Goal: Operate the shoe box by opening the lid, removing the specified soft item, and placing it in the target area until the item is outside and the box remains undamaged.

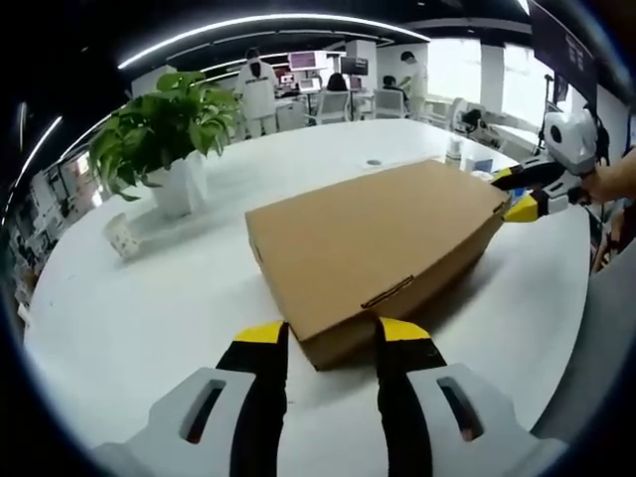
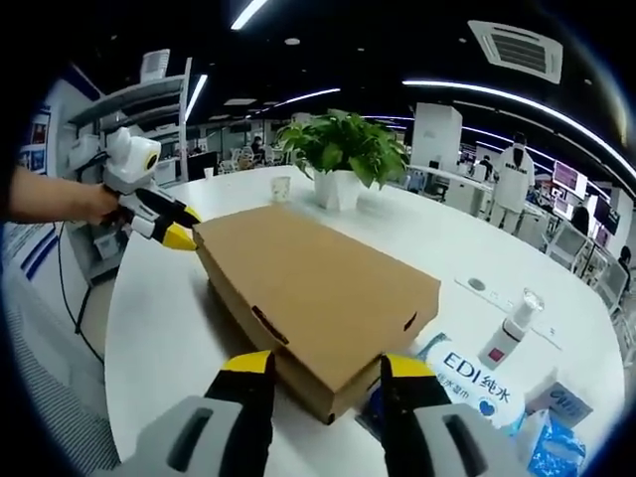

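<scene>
A closed brown cardboard shoe box (image 1: 378, 234) lies on the white round table (image 1: 149, 318), its lid down flat. My left gripper (image 1: 331, 338) is open, its yellow-tipped jaws standing either side of the box's near corner. My right gripper (image 1: 512, 192) comes in at the far right, its jaws apart at the opposite corner. In the right gripper view the box (image 2: 308, 283) runs away from me, and my right gripper (image 2: 328, 366) straddles its near corner, open. The left gripper (image 2: 186, 227), held by a hand (image 2: 70, 204), is at the far corner. The soft item is hidden.
A potted plant (image 1: 164, 129) (image 2: 343, 149) in a white pot stands beyond the box, a small paper cup (image 2: 281, 187) near it. A spray bottle (image 2: 512, 323) and a blue-and-white water pack (image 2: 472, 383) lie right of my right gripper. People stand at desks behind.
</scene>
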Available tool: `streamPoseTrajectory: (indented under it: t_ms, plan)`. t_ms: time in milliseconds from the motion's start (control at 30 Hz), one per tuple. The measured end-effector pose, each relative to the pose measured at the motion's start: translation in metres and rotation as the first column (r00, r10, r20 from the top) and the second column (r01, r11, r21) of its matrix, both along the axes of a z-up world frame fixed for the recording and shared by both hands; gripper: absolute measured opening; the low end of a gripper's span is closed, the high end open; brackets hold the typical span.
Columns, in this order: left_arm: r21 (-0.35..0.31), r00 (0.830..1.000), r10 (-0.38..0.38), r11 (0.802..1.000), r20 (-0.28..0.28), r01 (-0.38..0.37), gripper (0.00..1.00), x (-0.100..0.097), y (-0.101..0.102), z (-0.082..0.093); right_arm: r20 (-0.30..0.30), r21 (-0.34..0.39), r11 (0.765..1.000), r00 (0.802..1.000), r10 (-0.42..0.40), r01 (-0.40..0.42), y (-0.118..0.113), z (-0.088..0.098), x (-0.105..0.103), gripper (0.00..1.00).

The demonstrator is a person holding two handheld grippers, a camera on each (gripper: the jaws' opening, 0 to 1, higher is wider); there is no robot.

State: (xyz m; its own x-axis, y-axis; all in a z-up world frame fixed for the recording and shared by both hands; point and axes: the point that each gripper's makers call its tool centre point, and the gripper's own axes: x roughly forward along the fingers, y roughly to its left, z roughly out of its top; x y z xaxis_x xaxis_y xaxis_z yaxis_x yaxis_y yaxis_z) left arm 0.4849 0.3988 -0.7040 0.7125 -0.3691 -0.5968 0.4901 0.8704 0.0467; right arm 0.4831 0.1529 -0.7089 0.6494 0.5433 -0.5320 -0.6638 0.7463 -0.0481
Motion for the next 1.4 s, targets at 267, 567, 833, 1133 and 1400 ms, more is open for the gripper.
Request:
streamPoseTrajectory:
  t_ms: [267, 567, 833, 1133, 1400]
  plan:
    - [-0.004, 1.000, 0.004, 1.000, -0.013, -0.004, 0.33, 0.001, 0.001, -0.005, -0.026, 0.013, 0.999, 0.999, -0.035, 0.036, 0.000, -0.010, 0.001, 0.39]
    - [0.003, 1.000, -0.004, 1.000, -0.023, 0.004, 0.33, 0.014, 0.003, -0.006, -0.033, 0.012, 0.999, 0.998, -0.051, 0.052, 0.002, -0.011, 0.008, 0.39]
    - [0.022, 0.999, -0.028, 0.999, -0.039, 0.029, 0.33, 0.034, 0.005, -0.007, -0.031, 0.021, 0.996, 0.996, -0.083, 0.084, 0.004, -0.012, 0.017, 0.39]
    - [0.038, 0.997, -0.048, 0.998, -0.055, 0.050, 0.33, 0.054, 0.006, -0.008, -0.039, 0.025, 0.994, 0.994, -0.101, 0.102, 0.005, -0.011, 0.032, 0.39]
    - [0.045, 0.997, -0.049, 0.998, -0.058, 0.051, 0.33, 0.067, 0.005, -0.009, -0.045, 0.013, 0.995, 0.994, -0.101, 0.101, 0.003, -0.012, 0.045, 0.39]
